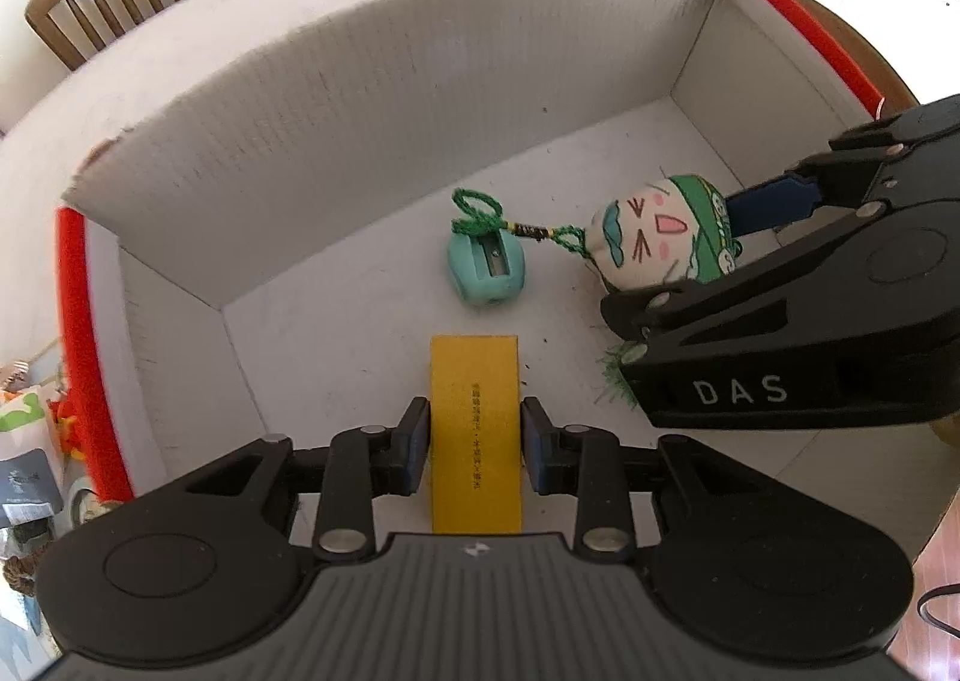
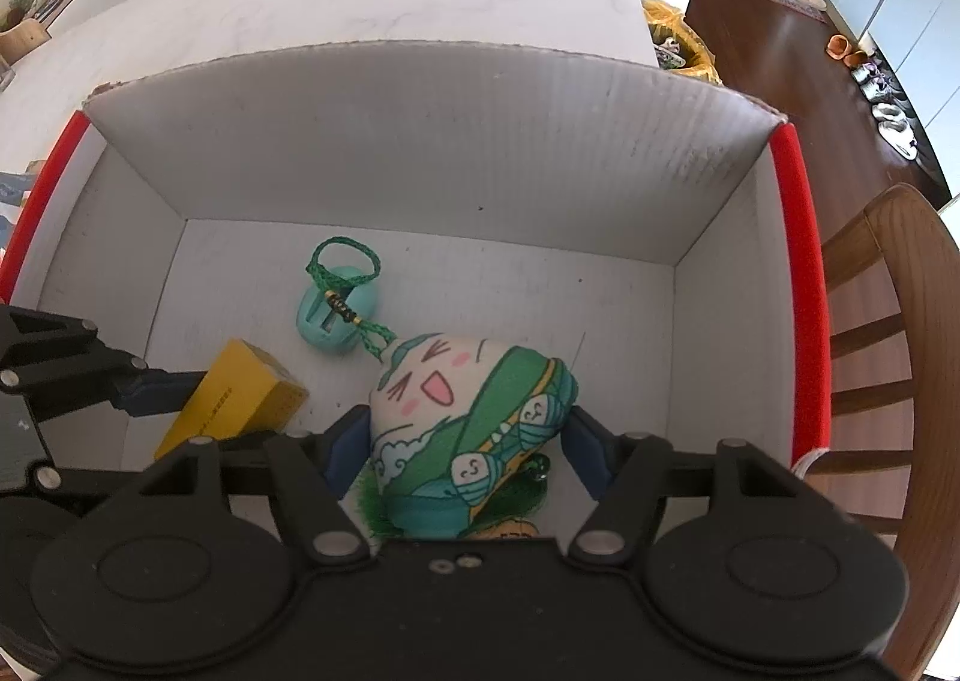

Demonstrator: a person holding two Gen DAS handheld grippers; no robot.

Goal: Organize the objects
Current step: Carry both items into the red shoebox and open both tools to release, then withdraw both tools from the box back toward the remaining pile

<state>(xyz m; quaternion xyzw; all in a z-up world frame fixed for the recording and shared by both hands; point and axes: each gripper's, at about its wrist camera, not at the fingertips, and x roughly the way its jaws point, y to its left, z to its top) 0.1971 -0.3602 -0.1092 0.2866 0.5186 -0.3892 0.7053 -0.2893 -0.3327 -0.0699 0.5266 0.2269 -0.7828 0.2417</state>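
Left tongs straddle the yellow box on the floor of the white carton; pads sit just beside its long sides with slivers of gap, so cannot tell if gripping or just released. Yellow box looks light, stiff card, flat faces; side pinch mid-length suits it. Teal sharpener lies just ahead, hard, small, smooth plastic, likely slippery. Left unit held low, pointing into the carton.

Right wrist view: right tongs set fairly wide around the plush charm, a cartoon-face pouch with green wrap; blue pads flank its lower body, contact unclear. Plush judged soft, light, squashy; grip the fat middle, not the green cord, which drapes over the sharpener. Right unit angled down into the carton on the white surface.
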